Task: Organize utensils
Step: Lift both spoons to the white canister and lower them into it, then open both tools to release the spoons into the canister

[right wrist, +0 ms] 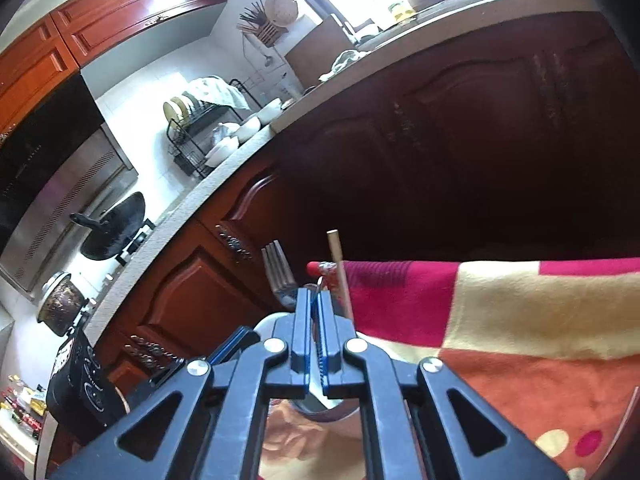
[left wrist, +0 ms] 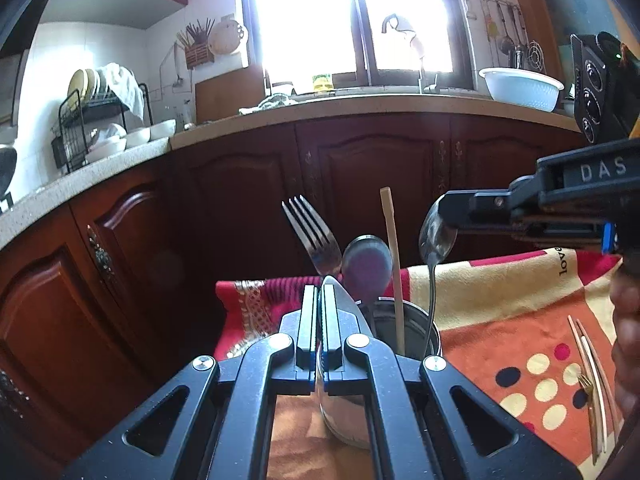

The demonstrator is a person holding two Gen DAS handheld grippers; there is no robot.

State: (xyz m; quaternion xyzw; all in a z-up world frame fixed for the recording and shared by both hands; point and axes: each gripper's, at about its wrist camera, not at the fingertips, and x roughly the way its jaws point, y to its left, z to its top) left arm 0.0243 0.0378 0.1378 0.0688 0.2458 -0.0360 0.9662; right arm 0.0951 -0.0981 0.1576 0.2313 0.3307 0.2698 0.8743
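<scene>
A steel cup (left wrist: pixel 434 344) stands on a patterned cloth (left wrist: pixel 500 312). Upright in the cup are a fork (left wrist: pixel 312 232), a spoon (left wrist: pixel 368 264) and a wooden chopstick (left wrist: pixel 394 260). From the right, my right gripper (left wrist: pixel 444 210) is shut on the bowl of a second spoon (left wrist: pixel 436 240), whose handle reaches down into the cup. My left gripper (left wrist: pixel 320 288) sits just before the cup, fingers close together on a silver utensil (left wrist: pixel 344 300) whose pointed end shows past them. The right wrist view shows the right gripper (right wrist: pixel 316 304) above the cup, with the fork (right wrist: pixel 278 272) and chopstick (right wrist: pixel 340 276) beyond.
Chopsticks and a small gold fork (left wrist: pixel 592 380) lie on the cloth at the right, beside a person's hand (left wrist: pixel 628 340). The cloth's far edge ends just behind the cup. Dark wooden cabinets (left wrist: pixel 360 184) and a counter with a dish rack (left wrist: pixel 92 120) stand beyond.
</scene>
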